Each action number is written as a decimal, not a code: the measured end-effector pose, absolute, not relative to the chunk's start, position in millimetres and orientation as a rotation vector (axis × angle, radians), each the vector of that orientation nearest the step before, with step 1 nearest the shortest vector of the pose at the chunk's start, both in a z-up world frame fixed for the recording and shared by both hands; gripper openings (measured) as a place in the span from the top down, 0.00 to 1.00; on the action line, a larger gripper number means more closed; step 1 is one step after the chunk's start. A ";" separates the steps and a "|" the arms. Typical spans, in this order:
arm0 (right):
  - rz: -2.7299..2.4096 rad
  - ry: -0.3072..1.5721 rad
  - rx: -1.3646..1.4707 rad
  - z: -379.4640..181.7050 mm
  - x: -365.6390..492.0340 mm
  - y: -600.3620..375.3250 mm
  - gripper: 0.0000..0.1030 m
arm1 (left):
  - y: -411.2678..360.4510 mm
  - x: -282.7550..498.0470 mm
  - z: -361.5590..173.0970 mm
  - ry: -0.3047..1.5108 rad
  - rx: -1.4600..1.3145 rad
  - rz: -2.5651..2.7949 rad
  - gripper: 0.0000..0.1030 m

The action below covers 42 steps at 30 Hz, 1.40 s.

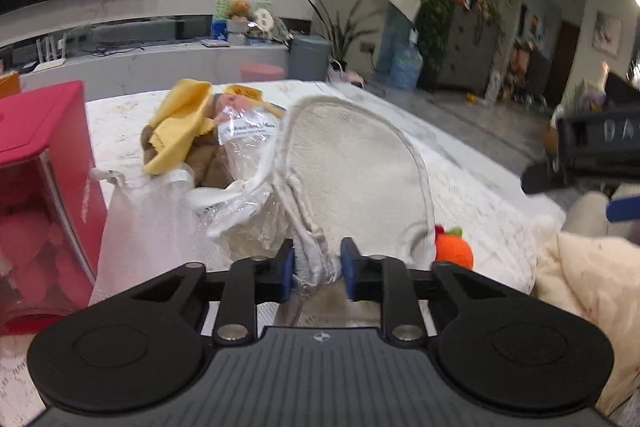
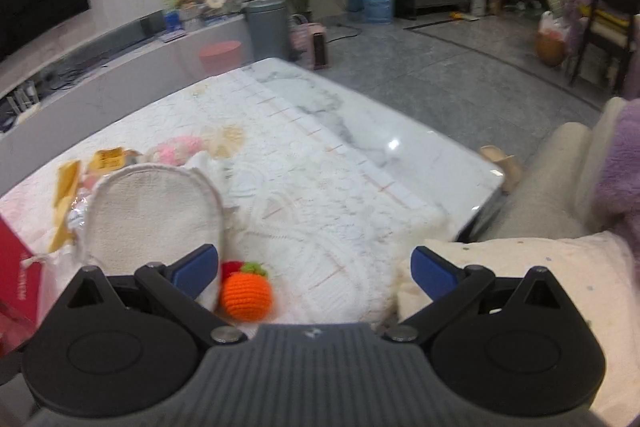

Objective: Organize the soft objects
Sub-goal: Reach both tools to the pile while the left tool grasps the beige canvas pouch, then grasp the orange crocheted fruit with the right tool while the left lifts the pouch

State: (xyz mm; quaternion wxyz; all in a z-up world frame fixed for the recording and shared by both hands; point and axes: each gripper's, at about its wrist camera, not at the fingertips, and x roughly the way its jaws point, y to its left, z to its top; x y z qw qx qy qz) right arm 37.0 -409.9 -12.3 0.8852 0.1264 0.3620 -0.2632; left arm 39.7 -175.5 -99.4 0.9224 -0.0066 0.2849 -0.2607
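A: What does the left gripper (image 1: 317,269) have?
B: Its pads pinch the near hem of the cream mitt (image 1: 352,167), which stands up on the table (image 2: 320,155).
A: And the right gripper (image 2: 314,273)?
B: Spread wide, empty, near the orange toy (image 2: 246,295) beside the mitt.
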 end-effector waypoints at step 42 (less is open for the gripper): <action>-0.452 1.073 0.231 -72.4 111.4 -401.3 0.18 | -122.8 9.2 -83.5 0.574 0.164 -0.713 0.48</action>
